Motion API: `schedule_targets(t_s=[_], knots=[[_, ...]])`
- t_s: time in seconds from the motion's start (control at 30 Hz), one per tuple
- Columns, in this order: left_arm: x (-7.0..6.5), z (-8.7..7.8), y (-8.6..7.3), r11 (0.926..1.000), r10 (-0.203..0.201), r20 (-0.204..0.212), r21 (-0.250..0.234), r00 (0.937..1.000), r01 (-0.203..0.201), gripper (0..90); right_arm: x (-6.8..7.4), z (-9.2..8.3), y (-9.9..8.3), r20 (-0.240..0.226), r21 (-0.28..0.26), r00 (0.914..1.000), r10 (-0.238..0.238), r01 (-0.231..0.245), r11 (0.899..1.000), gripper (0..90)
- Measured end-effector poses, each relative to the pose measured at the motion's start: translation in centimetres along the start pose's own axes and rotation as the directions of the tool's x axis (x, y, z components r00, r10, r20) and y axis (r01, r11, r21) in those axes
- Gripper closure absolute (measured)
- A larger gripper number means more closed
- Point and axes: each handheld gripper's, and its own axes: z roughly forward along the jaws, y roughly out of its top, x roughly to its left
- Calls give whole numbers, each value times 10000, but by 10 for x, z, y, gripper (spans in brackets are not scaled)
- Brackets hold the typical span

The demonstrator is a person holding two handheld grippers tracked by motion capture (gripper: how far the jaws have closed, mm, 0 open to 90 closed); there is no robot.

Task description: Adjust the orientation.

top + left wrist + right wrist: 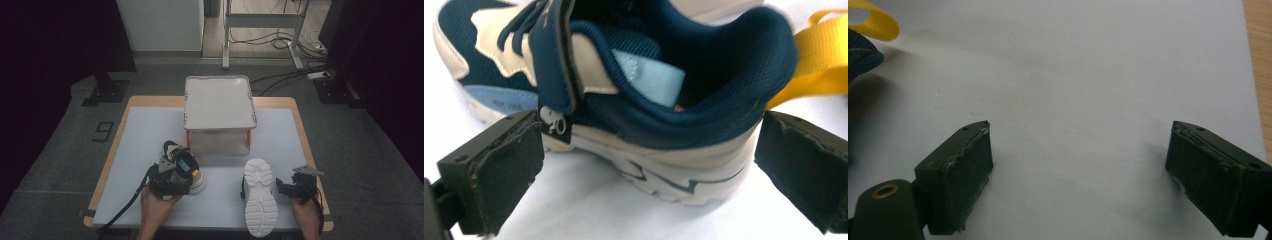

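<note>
High view: the navy shoe point(181, 162) stands upright on the table point(145, 135), left of centre, just before the white rack point(218, 102); its long axis runs front to back, toe away from the person. The left hand-held gripper point(175, 181) sits at its heel. The second shoe point(260, 196) lies sole-up at the right.

Left gripper view: jaws apart, flanking the navy shoe's point(634, 100) heel half, pads not pressing. It looks light, with a soft padded collar and a stiffer sole; the heel sides seem the best hold.

Right gripper view: the right hand-held gripper point(1078, 170) is spread wide over bare table, nothing between.
</note>
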Motion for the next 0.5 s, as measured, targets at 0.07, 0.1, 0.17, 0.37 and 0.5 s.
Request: schedule_targets(t_s=[0.07, 0.1, 0.17, 0.37, 0.5], knots=[[-2, 0, 1, 10000, 46, -121, -9, 9999, -46, 0, 0, 0, 0, 0, 0, 10000, 3, -3, 10000, 110], [-3, 0, 1, 9999, 153, -229, -29, 9996, -154, 0, 0, 0, 0, -3, 1, 10000, 4, -4, 10000, 110], [-4, 1, 1, 9997, 241, -270, -37, 9993, -242, 0, 0, 0, 0, 1, 2, 10000, 2, -2, 10000, 110], [2, -2, 5, 9987, 478, -439, 189, 9979, -470, 0, 0, 0, 0, 1, 1, 10000, 2, -2, 10000, 110], [13, -5, 7, 9982, 538, -811, 295, 9953, -516, 0, 0, 0, 0, 0, 1, 10000, 4, -4, 10000, 110]])
